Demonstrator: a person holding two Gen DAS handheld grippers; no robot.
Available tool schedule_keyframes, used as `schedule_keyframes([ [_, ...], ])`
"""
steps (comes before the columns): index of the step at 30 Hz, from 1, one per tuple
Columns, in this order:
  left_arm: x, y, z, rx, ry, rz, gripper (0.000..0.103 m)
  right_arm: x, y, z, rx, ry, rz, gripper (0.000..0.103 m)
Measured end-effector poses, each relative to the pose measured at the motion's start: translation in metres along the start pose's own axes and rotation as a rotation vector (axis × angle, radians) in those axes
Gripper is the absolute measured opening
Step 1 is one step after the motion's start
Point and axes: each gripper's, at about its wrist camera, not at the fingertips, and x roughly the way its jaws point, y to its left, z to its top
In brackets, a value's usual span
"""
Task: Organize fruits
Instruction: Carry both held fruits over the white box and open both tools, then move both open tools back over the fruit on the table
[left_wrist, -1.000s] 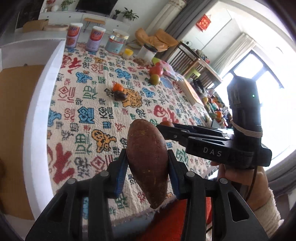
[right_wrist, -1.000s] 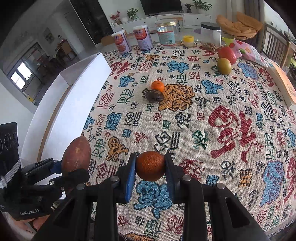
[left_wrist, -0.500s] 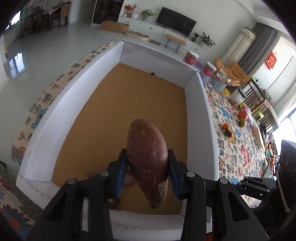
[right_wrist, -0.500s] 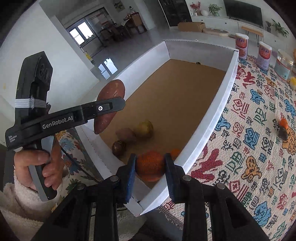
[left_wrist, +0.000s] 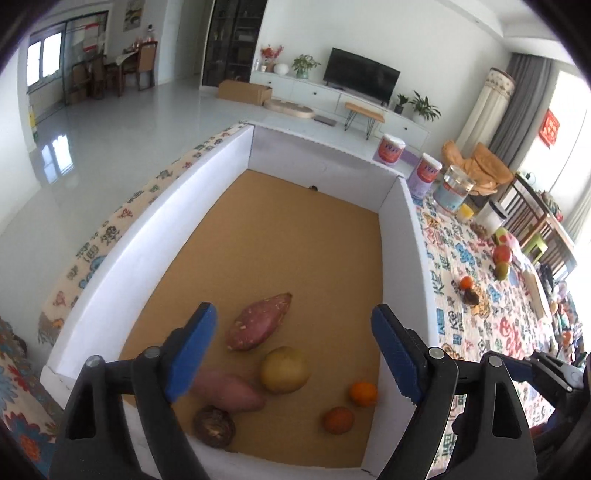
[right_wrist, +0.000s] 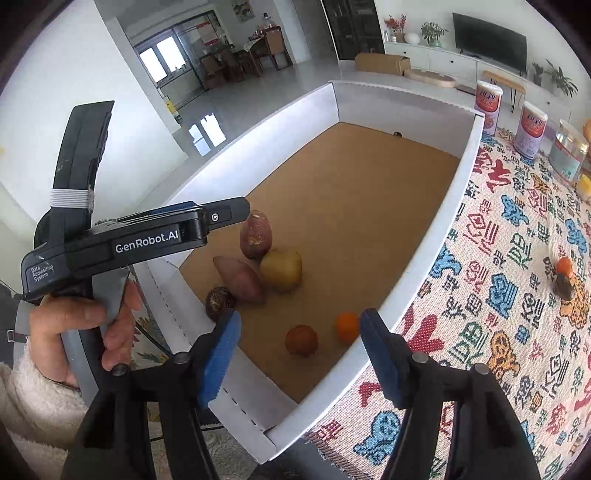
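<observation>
Both grippers hang over the near end of the white box (left_wrist: 402, 236), and both stand wide apart with nothing between the blue pads: the left gripper (left_wrist: 293, 350) and the right gripper (right_wrist: 300, 356) are empty.

On the box's brown floor lie six pieces. In the left wrist view, the sweet potato (left_wrist: 258, 321) sits at about 11 o'clock from the yellow round fruit (left_wrist: 284, 369); its long axis runs diagonally, with the pointed tip toward 1 o'clock and the blunt end toward 7. A second, paler sweet potato (left_wrist: 229, 391) lies nearly crosswise, with its tapered end toward 4 o'clock and its other end hidden behind the left pad. A dark round fruit (left_wrist: 213, 424) sits at its 7 o'clock (possibly a passion fruit; the view is too soft to be sure). The dark orange (left_wrist: 338, 419) and the small tangerine (left_wrist: 364, 393) rest just beside the right-hand wall.

Out on the patterned tablecloth (right_wrist: 517, 295) a small orange fruit (right_wrist: 564, 266) touches a dark lump (right_wrist: 563, 286), well apart from the box.

Judged by looks, the sweet potatoes are dense, stiff and rough-skinned, so they should grip securely; the best hold is across the thick middle, square to the long axis. The citrus is lighter and yields a little, and being round it can roll, so it should be pinched across its widest part with modest force.
</observation>
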Motion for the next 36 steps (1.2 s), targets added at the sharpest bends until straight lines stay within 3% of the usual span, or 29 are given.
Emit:
schedule_keyframes([
  [3,-0.009,-0.046,0.002,0.049,-0.032,-0.111,0.087,-0.033,-0.037,-0.008,0.064,-0.100,-0.064,0.088],
  [7,-0.013,-0.125,-0.015,0.157,-0.021,-0.274,0.091,-0.062,-0.121,-0.035,0.261,-0.189,-0.189,0.100],
  [10,0.002,-0.192,-0.044,0.275,0.066,-0.408,0.091,-0.069,-0.194,-0.075,0.441,-0.170,-0.322,0.100],
  [13,0.032,-0.249,-0.073,0.360,0.176,-0.473,0.091,-0.077,-0.253,-0.124,0.554,-0.131,-0.489,0.100],
  [18,0.087,-0.296,-0.107,0.412,0.169,-0.380,0.091,-0.090,-0.308,-0.184,0.614,-0.089,-0.620,0.100],
  [20,0.109,-0.304,-0.112,0.426,0.157,-0.324,0.091,-0.093,-0.323,-0.195,0.674,-0.088,-0.604,0.100],
  [22,0.128,-0.310,-0.112,0.432,0.150,-0.299,0.091,-0.095,-0.333,-0.195,0.699,-0.112,-0.562,0.100],
  [25,0.152,-0.318,-0.108,0.427,0.125,-0.275,0.091,-0.092,-0.337,-0.179,0.605,-0.107,-0.648,0.100],
  [30,0.184,-0.320,-0.107,0.402,0.148,-0.234,0.091,-0.087,-0.349,-0.163,0.549,-0.187,-0.671,0.100],
  [36,0.192,-0.319,-0.115,0.422,0.147,-0.225,0.092,-0.075,-0.359,-0.171,0.570,-0.141,-0.688,0.100],
])
